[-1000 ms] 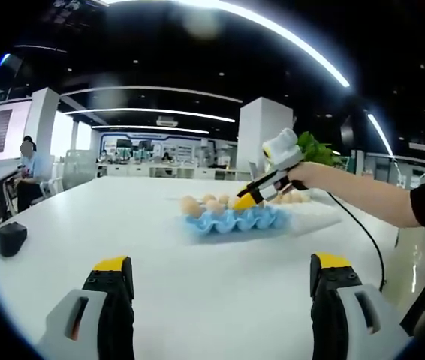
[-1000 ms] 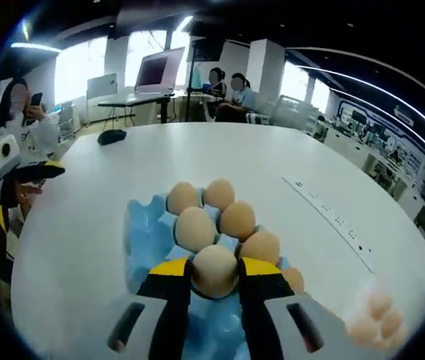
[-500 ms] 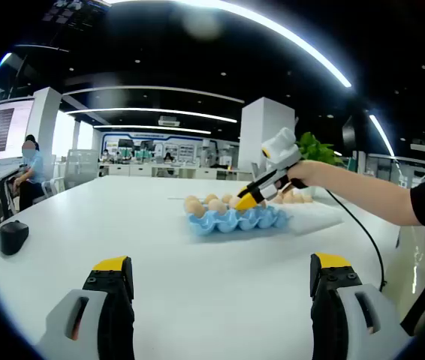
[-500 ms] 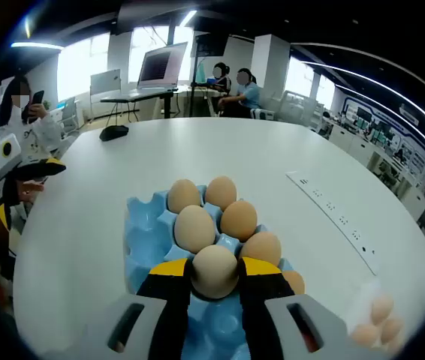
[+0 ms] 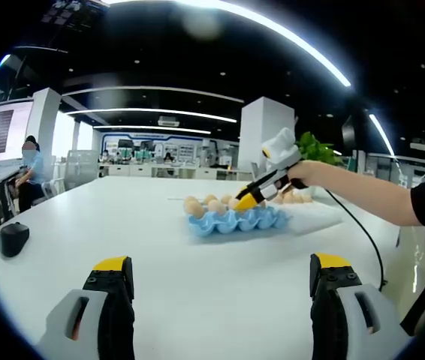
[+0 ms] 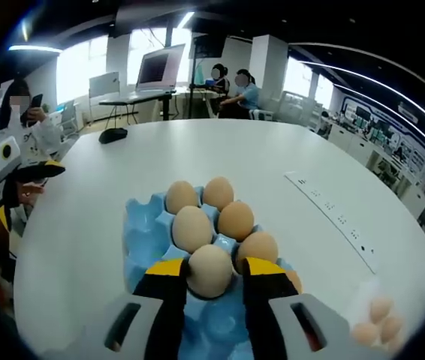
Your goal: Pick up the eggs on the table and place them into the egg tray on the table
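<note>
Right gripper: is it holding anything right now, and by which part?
The egg sits between the right gripper fingers at its sides, over the blue egg tray; whether they still clamp it cannot be told.

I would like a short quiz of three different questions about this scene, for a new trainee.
1. True or false: the left gripper holds an egg.
2. In the right gripper view, which colour is the egg tray? A green, B blue, C red.
3. Fill in: the egg between the jaws of the right gripper sits over the ____.

Key: 1 false, its jaws stand wide apart over the bare table. 2 B. 3 tray.
</note>
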{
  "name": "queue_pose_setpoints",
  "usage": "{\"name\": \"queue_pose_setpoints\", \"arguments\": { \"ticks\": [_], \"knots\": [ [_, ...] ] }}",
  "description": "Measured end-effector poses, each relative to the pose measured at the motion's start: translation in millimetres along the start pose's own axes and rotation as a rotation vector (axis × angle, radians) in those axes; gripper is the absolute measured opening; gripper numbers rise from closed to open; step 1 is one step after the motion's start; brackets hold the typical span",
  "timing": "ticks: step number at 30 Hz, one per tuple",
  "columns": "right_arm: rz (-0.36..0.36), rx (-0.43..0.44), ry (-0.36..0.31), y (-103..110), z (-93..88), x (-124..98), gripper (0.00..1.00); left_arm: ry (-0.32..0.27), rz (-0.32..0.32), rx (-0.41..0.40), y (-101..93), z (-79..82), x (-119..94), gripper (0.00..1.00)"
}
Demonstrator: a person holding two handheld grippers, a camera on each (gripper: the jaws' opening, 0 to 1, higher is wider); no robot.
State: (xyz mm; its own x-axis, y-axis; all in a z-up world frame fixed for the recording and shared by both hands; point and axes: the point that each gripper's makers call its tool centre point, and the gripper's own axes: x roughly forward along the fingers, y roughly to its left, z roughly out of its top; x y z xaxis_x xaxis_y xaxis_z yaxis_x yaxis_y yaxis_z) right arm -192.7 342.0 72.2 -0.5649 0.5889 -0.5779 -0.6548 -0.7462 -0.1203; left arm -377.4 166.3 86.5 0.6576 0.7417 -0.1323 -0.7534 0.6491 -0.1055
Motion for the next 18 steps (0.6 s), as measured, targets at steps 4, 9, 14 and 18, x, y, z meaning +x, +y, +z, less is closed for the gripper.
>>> {"name": "queue_pose_setpoints", "arguments": {
  "ticks": [4, 9, 14, 18],
  "knots": [
    [-0.041, -0.025, -0.091, -3.2, 17.6, -17.5, 0.56, -0.002, -0.002, 0.004, -1.6, 1.9, -0.9, 0.99],
    [-0.092, -0.061, -0.16, -0.3, 26.1, -47.8, 0.77, -0.005, -0.007, 0.007, -4.9, 3.4, -2.1, 0.99],
    [-0.173, -0.05, -0.255, 10.7, 27.2, -92.6, 0.85, -0.001, -0.011, 0.011, -8.6, 3.9, -2.1, 0.99],
    [-0.238, -0.015, -0.361, 16.7, 24.6, -137.7, 0.92, -0.009, -0.012, 0.015, -11.3, 6.8, -1.6, 0.99]
  ]
}}
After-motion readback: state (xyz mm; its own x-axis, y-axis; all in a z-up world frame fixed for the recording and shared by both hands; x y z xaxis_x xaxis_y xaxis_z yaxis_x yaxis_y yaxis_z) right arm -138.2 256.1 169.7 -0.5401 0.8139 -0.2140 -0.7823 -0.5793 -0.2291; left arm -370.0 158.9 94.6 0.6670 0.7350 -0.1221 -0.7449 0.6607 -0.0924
